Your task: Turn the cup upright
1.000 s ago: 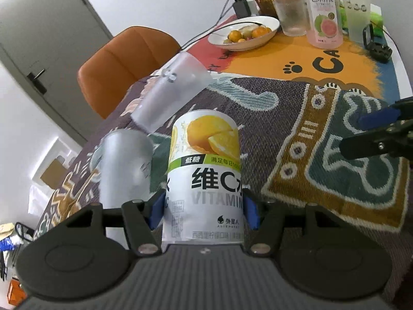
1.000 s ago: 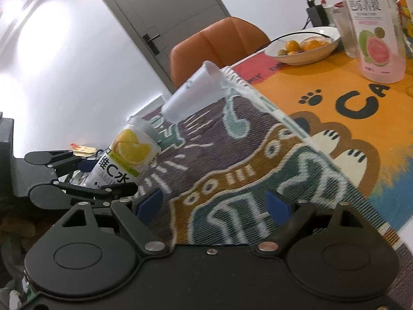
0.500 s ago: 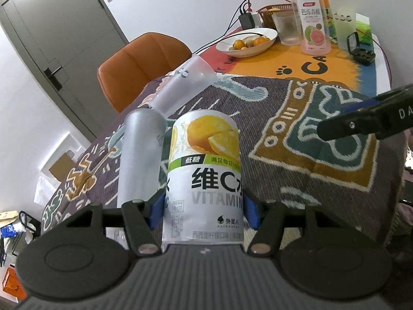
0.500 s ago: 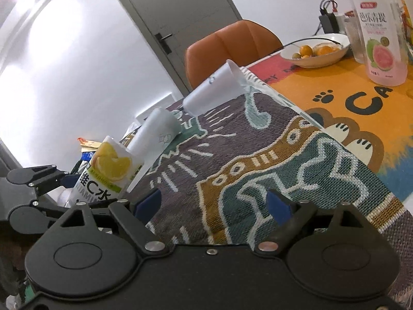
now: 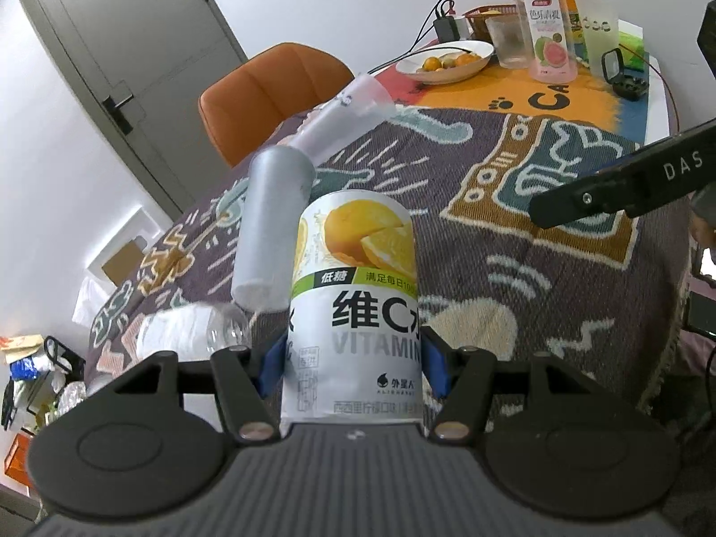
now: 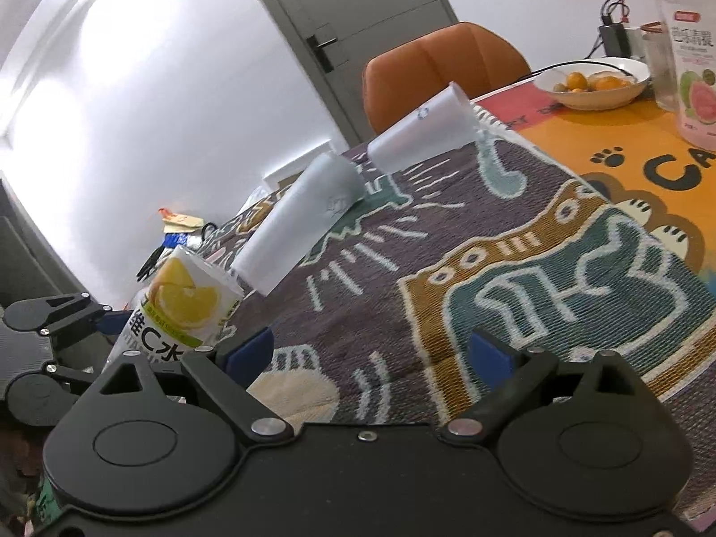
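- Far left in the left wrist view: grey door (image 5: 129, 67) in a white wall, clutter of bags and boxes (image 5: 27, 371) low by the floor.
- Next along, at the table's near-left edge: clear plastic bottle (image 5: 188, 335) lying on its side on the patterned cloth (image 5: 492, 232).
- Just right of that: frosted cup (image 5: 268, 232) on its side, narrow base toward the camera, partly hidden behind the can; same cup in the right wrist view (image 6: 300, 223).
- Behind it, close to or touching its far end: second frosted cup (image 5: 344, 121), also tipped over, wide mouth toward the far side; orange chair (image 5: 273, 94) beyond the table edge.
- Centre, blocking the near view: left gripper (image 5: 353, 358) with blue pads pinching a lemon-print can (image 5: 353, 304) on both sides, can upright between the fingers.
- Beyond the centre, far end of the table: white bowl of fruit (image 5: 447, 60), glass tumbler (image 5: 505, 42), pink guava drink bottle (image 5: 546, 36), power adapter with cables (image 5: 447, 27).
- Right side: dark finger of the right gripper (image 5: 626, 183) reaching in over the cloth.
- Right wrist view: right gripper (image 6: 371, 349) with jaws spread wide, nothing between the blue pads, both cups well ahead and to its left.
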Motion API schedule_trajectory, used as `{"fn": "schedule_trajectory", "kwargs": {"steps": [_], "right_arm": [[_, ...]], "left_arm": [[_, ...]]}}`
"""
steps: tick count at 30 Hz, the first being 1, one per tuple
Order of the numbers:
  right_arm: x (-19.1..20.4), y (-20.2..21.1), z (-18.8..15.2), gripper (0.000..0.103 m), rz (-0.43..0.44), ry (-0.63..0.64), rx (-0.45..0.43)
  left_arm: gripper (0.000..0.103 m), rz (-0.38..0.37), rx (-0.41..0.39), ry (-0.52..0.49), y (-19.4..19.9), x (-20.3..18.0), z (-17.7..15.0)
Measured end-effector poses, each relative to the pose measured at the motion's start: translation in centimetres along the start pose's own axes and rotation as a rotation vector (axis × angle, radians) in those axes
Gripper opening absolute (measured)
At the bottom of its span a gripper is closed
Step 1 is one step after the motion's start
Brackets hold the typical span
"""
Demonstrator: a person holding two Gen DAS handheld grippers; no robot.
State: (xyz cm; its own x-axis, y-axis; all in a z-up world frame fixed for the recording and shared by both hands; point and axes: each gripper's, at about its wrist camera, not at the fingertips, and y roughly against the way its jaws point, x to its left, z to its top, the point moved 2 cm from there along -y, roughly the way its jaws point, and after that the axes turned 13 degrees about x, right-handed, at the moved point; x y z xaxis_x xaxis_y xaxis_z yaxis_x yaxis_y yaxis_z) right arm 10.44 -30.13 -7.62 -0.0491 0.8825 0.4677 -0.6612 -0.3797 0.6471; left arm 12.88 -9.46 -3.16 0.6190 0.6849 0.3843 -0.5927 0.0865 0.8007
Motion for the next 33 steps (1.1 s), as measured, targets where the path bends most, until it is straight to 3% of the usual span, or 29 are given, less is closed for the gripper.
{"fn": "schedule_trajectory", "kwargs": {"steps": [5,15,17,22,27,33], "right_arm": [[0.4,-0.7,-0.2,0.095,0.011,0.005,0.027],[-1.8,-1.2,-0.1,0.095,-0.049,-0.072,0.060],[-1.9,-1.2,0.1,0.095,-0.033,-0.081,0.065],[-1.6,-1.3,0.4,0.095,0.000,-0.105,0.054],[-1.0,-1.7,0.9,0.097,0.079,-0.160,0.067],[0.6,-2.5,1.4,0.097,0.107,-0.192,0.083]], "left_arm": [[0.061,-0.031,0.011,0.002,-1.1,-0.4,-0.7],[0.061,-0.088,0.072,-0.058,-4.9,-2.4,-0.4],[0.066,-0.086,0.062,-0.061,-4.6,-2.5,-0.2],[0.085,-0.087,0.032,0.011,-2.6,-1.5,-0.1],[0.087,-0.072,-0.017,0.069,-0.3,-0.2,-0.8],[0.087,-0.065,-0.059,0.161,1.1,1.2,-2.2]]}}
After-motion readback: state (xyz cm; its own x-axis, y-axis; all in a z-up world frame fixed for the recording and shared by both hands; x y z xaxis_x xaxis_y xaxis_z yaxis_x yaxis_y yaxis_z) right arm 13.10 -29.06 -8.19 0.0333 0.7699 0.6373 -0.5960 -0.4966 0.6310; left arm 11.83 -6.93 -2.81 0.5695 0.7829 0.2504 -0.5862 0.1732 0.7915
